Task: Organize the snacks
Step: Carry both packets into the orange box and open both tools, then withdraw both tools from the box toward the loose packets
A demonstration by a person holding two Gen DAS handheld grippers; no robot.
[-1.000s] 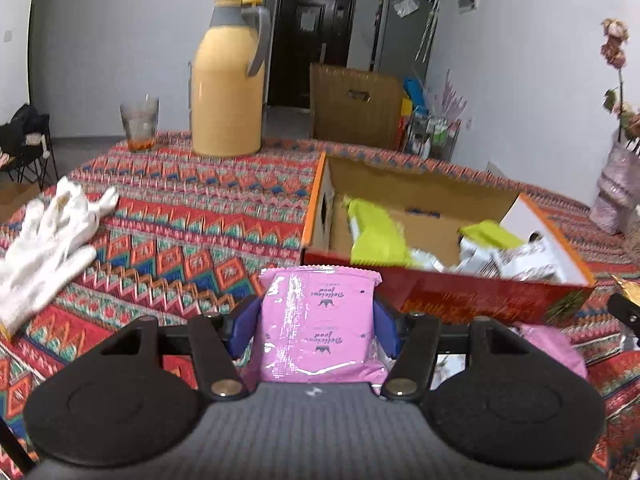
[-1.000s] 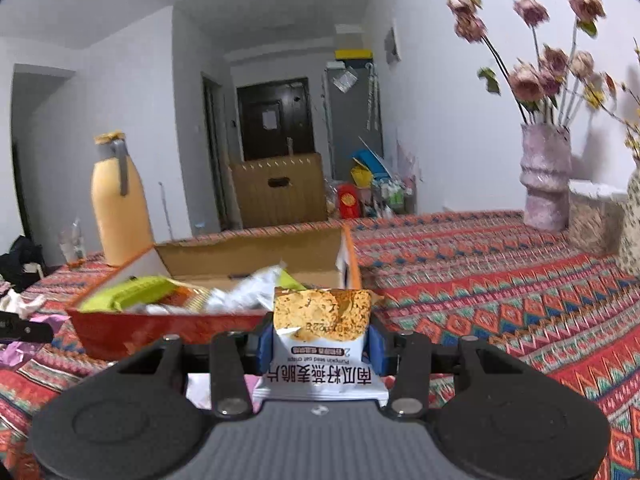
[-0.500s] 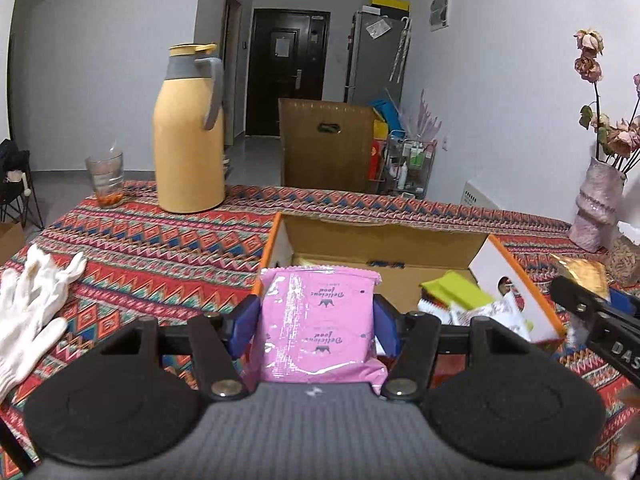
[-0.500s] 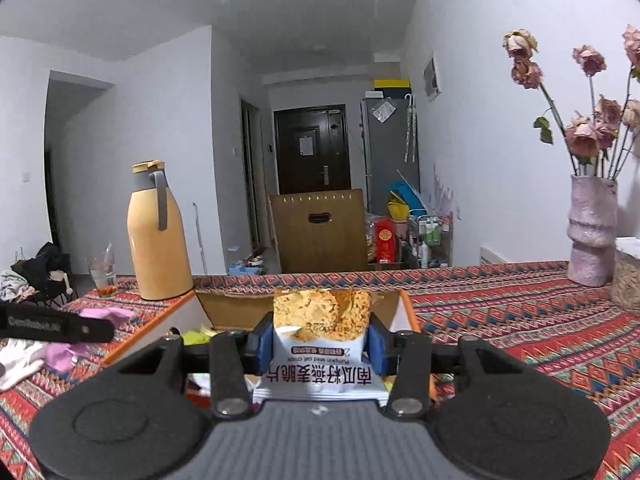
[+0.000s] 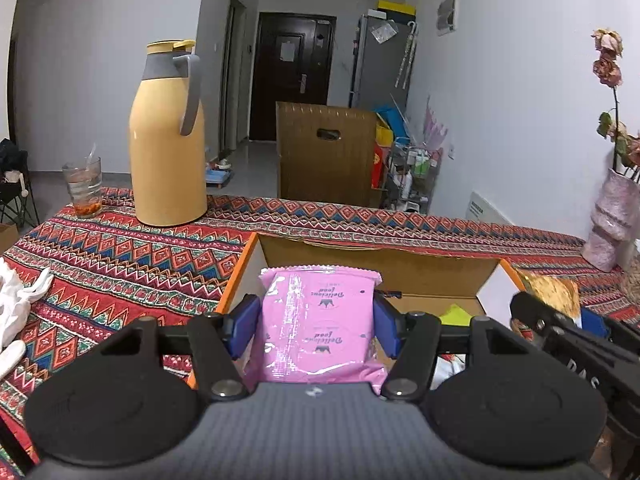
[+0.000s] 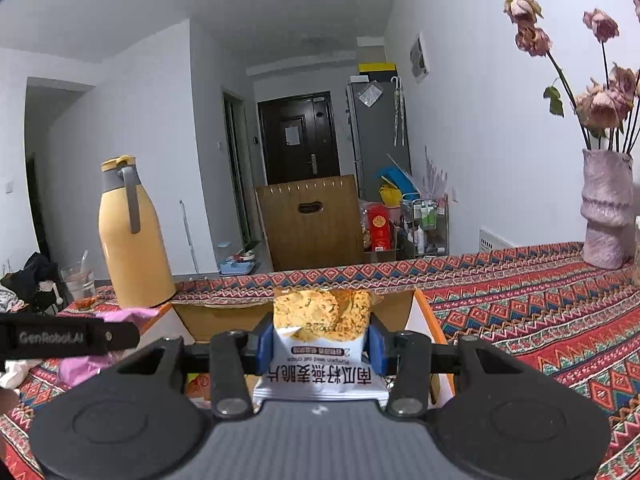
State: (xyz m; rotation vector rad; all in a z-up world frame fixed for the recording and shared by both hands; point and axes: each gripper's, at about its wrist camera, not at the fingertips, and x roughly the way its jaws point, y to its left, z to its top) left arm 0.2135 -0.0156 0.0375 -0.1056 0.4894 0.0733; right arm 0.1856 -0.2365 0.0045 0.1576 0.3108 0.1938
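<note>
My left gripper (image 5: 317,320) is shut on a pink snack packet (image 5: 318,328), held over the near left part of an open cardboard box (image 5: 376,260) with orange edges. A yellow-green packet (image 5: 456,314) lies inside the box. My right gripper (image 6: 319,340) is shut on a white crisp packet (image 6: 320,344) printed with golden crisps, held above the same box (image 6: 224,320). In the left wrist view the right gripper (image 5: 560,336) and its packet (image 5: 554,290) show at the right edge. The left gripper (image 6: 72,338) with the pink packet (image 6: 80,368) appears at the left of the right wrist view.
A tall yellow thermos jug (image 5: 168,140) and a glass (image 5: 83,188) stand at the table's far left. White gloves (image 5: 16,304) lie at the left edge. A pink vase (image 6: 606,208) with dried roses stands at the far right. A patterned cloth (image 5: 120,264) covers the table.
Both grippers have carried their packets forward and slightly up, from in front of the box's near wall to over its opening. The grips are unchanged.
</note>
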